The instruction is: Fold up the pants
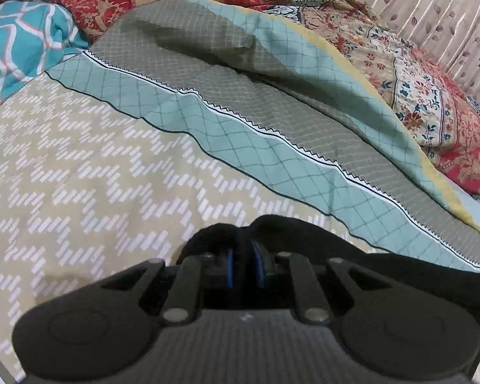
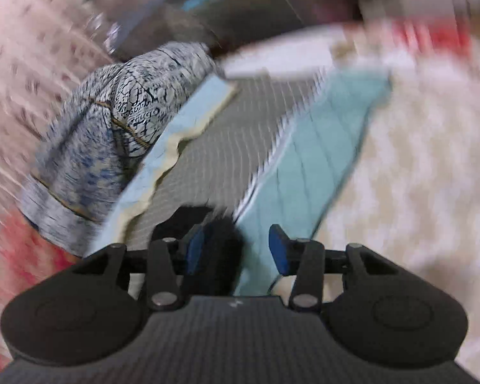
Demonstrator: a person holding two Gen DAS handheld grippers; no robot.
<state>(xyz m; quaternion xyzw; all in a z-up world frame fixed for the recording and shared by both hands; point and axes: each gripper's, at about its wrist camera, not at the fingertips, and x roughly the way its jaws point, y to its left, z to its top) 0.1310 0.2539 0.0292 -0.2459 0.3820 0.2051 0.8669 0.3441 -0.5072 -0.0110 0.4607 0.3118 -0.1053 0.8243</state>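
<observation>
The black pants (image 1: 352, 249) bunch around my left gripper (image 1: 244, 267) in the left wrist view. Its blue pads are close together with black cloth pinched between them, above the patterned bedsheet (image 1: 89, 166). In the blurred right wrist view my right gripper (image 2: 236, 249) stands open, its blue pads apart. A fold of the black pants (image 2: 220, 243) lies between them against the left pad. Most of the pants are hidden behind the grippers.
A grey and teal bedsheet border (image 1: 272, 121) crosses the bed. A red floral quilt (image 1: 438, 108) and a teal pillow (image 1: 19, 48) lie at the back. A blue-white printed cloth bundle (image 2: 112, 134) lies at the left of the right wrist view.
</observation>
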